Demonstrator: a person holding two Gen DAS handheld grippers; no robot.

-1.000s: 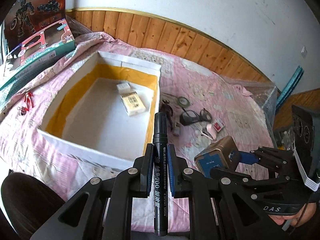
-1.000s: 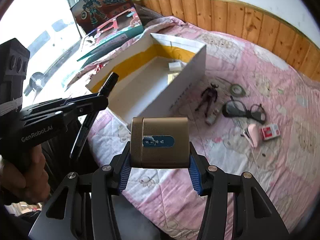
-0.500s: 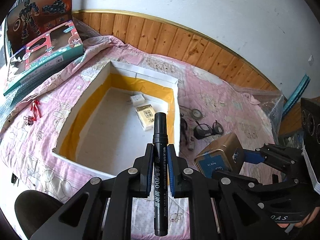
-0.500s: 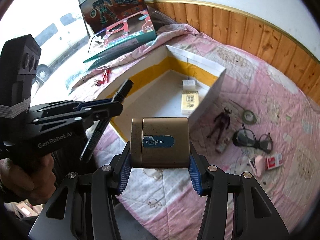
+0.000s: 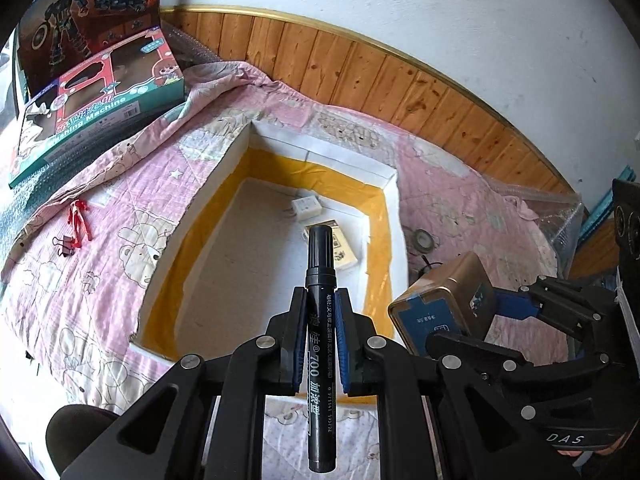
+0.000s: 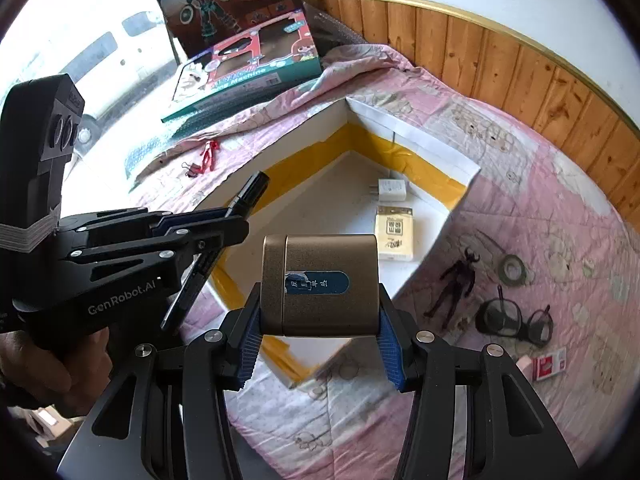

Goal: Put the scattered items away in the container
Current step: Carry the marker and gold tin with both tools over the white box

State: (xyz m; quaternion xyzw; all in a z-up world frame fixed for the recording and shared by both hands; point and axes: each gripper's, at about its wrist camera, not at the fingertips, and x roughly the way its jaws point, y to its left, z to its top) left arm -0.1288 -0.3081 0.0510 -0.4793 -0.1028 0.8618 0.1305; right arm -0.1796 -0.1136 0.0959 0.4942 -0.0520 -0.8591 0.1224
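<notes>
**A:** Over the box, both loaded. Left hand-held gripper (image 5: 320,332) clamped on a black marker (image 5: 320,320), cap pointing forward above the white container (image 5: 320,168). Right hand-held gripper (image 6: 320,316) squeezing a bronze tin (image 6: 320,284) from both sides, hanging near the container's near corner. Already inside: a white charger (image 6: 390,190) and a yellowish packet (image 6: 394,238).

**B:** Biggest risk?

**A:** Probably the two rigs bumping. Very close together, marker tip just beside the tin side. Letting go of the tin over the rim instead of past it could tip it back onto the bed. Marker is round too, could roll, though the walls should stop it.

**B:** Room to move?

**A:** Plenty of bare floor in the near half of the container. Yellow-taped walls all round, right wall close to the tin. Outside on the pink quilt (image 6: 520,208): dark figure (image 6: 456,284), tape roll (image 6: 514,268), glasses (image 6: 516,320), small red pack (image 6: 550,364), all well clear to the right. Red clip thing (image 5: 78,216) off on the left.
</notes>
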